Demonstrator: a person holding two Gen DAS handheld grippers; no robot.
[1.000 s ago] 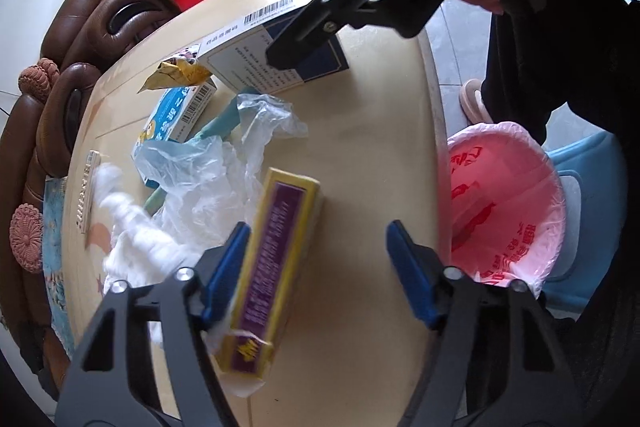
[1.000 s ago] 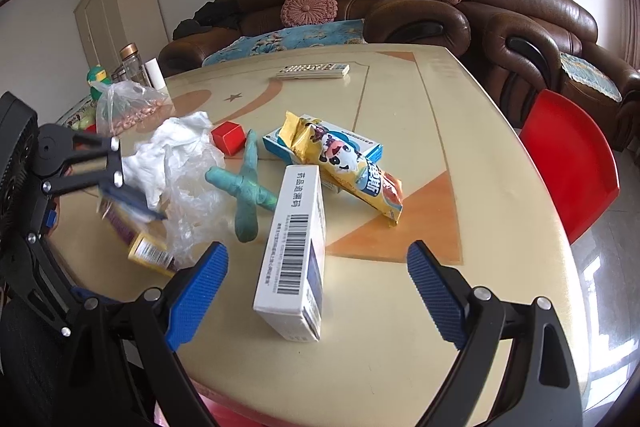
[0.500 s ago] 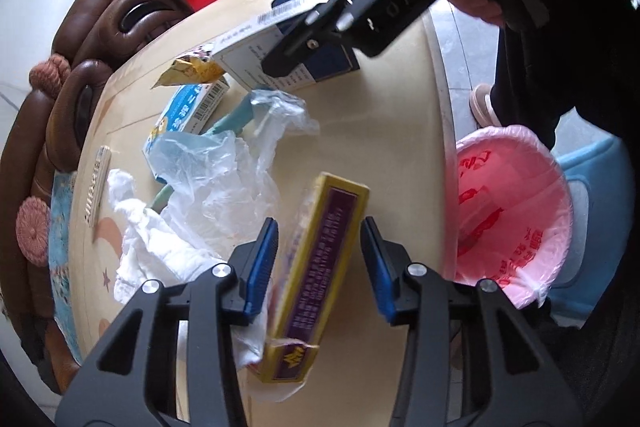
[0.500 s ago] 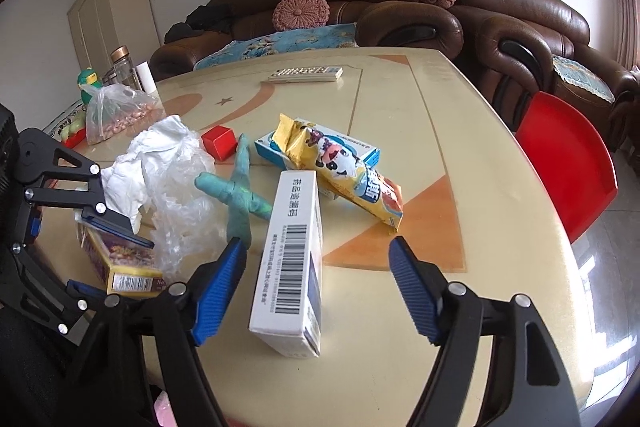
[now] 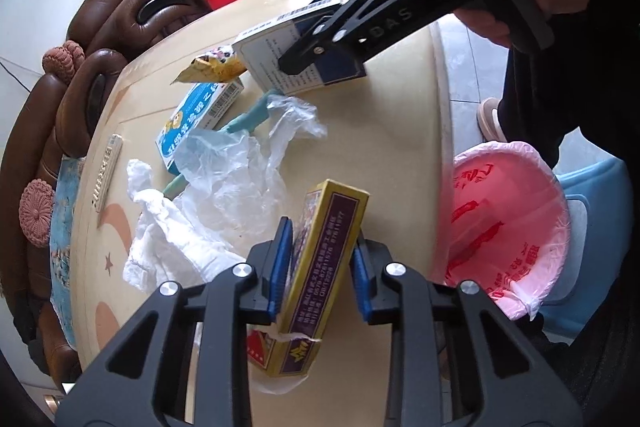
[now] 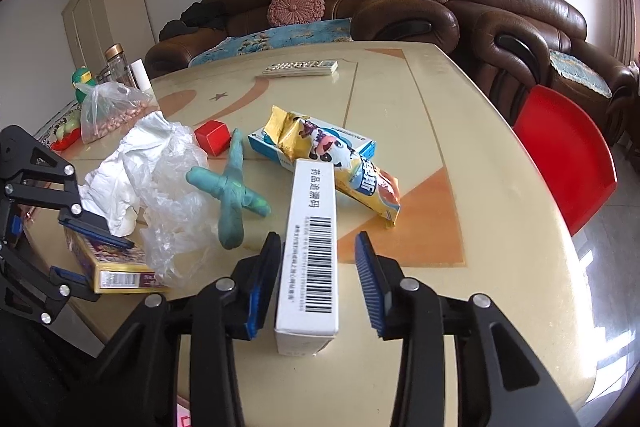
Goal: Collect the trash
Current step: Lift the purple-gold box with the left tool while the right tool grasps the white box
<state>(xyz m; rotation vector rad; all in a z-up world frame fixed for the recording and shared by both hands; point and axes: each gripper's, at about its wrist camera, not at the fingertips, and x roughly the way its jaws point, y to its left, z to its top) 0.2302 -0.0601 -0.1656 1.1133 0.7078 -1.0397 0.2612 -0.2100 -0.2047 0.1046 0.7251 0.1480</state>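
The yellow-and-purple box (image 5: 324, 259) stands tilted near the table's (image 5: 400, 147) edge, gripped between the closing jaws of the left gripper (image 5: 320, 263), whose pads press both sides. At its 12 o'clock, the white barcode box (image 6: 310, 251) sits between the right gripper's (image 6: 316, 283) closing jaws; the left pad touches, the right stands apart. Crumpled clear plastic (image 5: 240, 179) lies at 10 o'clock, the pink-lined bin (image 5: 508, 231) at 3 o'clock.
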